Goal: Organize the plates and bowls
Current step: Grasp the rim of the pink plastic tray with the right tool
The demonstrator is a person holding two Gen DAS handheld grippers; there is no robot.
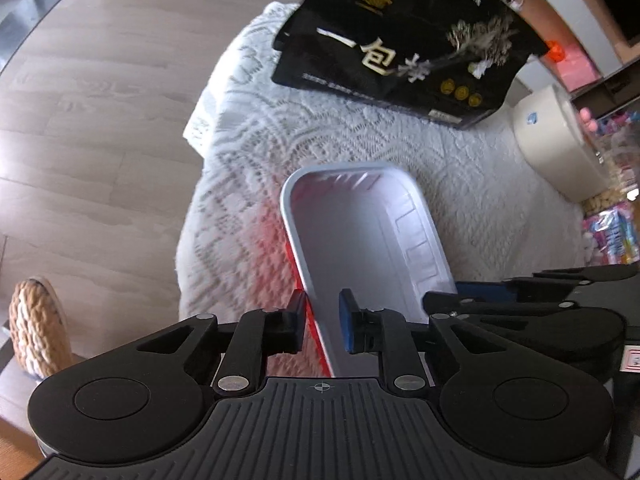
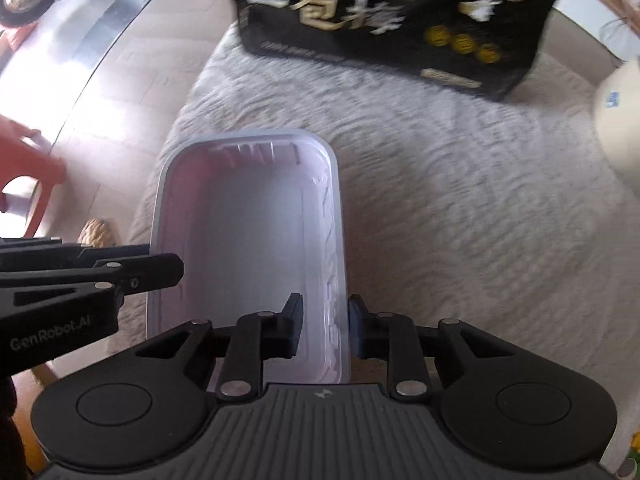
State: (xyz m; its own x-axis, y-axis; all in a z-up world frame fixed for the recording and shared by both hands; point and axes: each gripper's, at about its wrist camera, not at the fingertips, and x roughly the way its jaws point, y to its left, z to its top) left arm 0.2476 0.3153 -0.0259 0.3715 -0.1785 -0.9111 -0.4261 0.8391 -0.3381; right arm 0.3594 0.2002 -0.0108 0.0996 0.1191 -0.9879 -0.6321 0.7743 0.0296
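A white rectangular plastic tray bowl (image 1: 360, 236) with a red outer side is held above a white lace tablecloth (image 1: 248, 168). My left gripper (image 1: 322, 326) is shut on the tray's left wall near its near end. In the right wrist view my right gripper (image 2: 323, 328) is shut on the right wall of the same tray (image 2: 240, 240). The left gripper (image 2: 152, 276) shows at that view's left edge, touching the tray's left rim. The right gripper (image 1: 520, 296) shows at the right in the left wrist view.
A black bag with gold characters (image 1: 404, 44) stands at the back of the table, and shows in the right wrist view (image 2: 384, 16). A cream jar (image 1: 560, 140) and snack packets (image 1: 612, 232) are at the right. Wooden floor (image 1: 88, 120) lies to the left. A red stool (image 2: 24, 160) stands there.
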